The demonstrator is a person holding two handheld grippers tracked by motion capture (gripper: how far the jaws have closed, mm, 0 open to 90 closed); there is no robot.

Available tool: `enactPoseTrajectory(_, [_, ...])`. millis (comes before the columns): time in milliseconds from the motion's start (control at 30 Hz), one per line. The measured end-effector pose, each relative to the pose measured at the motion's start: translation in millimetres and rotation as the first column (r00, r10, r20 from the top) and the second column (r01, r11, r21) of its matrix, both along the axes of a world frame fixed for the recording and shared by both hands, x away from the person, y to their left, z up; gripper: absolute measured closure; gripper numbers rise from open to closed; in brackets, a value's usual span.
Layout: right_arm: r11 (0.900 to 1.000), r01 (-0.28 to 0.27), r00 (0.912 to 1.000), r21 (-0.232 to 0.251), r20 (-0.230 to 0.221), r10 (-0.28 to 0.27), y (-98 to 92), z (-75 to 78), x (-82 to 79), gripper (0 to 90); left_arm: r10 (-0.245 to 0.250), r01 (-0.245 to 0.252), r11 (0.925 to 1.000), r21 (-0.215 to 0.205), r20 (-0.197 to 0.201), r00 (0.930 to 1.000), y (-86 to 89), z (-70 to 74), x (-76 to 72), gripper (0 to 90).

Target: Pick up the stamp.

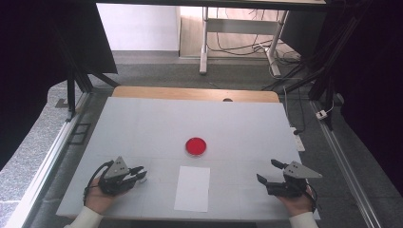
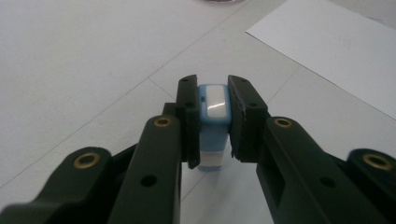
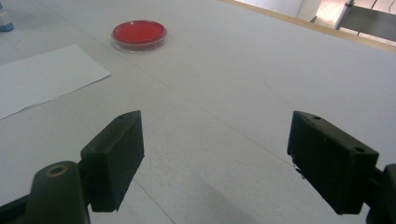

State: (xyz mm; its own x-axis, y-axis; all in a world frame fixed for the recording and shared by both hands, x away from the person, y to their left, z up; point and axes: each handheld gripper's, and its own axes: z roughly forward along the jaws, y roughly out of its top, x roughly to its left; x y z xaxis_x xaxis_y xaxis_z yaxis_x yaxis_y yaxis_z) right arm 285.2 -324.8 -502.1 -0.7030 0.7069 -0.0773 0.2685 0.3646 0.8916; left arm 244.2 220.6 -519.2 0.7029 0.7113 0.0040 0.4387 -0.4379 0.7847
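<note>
From the high view, a person sits at a white table (image 1: 142, 123) with a gripper in each hand: the left gripper (image 1: 141, 175) rests low on the table near the left front corner, and the right gripper (image 1: 269, 172) lies well apart from it near the right front, its jaws spread with nothing between them. Between the two hands lies a sheet of paper (image 1: 192, 188), and just beyond its far edge sits a round red dish (image 1: 196, 147). In the left gripper view, the jaws stand closed on a small blue and white stamp (image 2: 213, 121), which stands upright on the table with a pad pressed on either side of its body; the corner of the paper (image 2: 336, 51) shows off to the right. In the right gripper view, the jaws stand wide open over bare table, with the red dish (image 3: 139, 34) and the paper (image 3: 42, 77) farther off. The step in hand looks like the pick-up of the stamp, with the grip just made. The next move likely calls for a straight lift, with the stamp kept upright, and then a carry towards the dish or the paper.
</note>
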Motion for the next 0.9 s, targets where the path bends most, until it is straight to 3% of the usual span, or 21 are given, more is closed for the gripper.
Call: enactPoseTrajectory(900, [1.000, 0.000, 1.0000, -0.010, 0.003, 0.000, -0.1, -1.5, -0.6, 18.4, 0.065, -0.061, 0.9944, -0.086, 0.043, 0.9970, 0.1, 14.8, 3.5, 75.1])
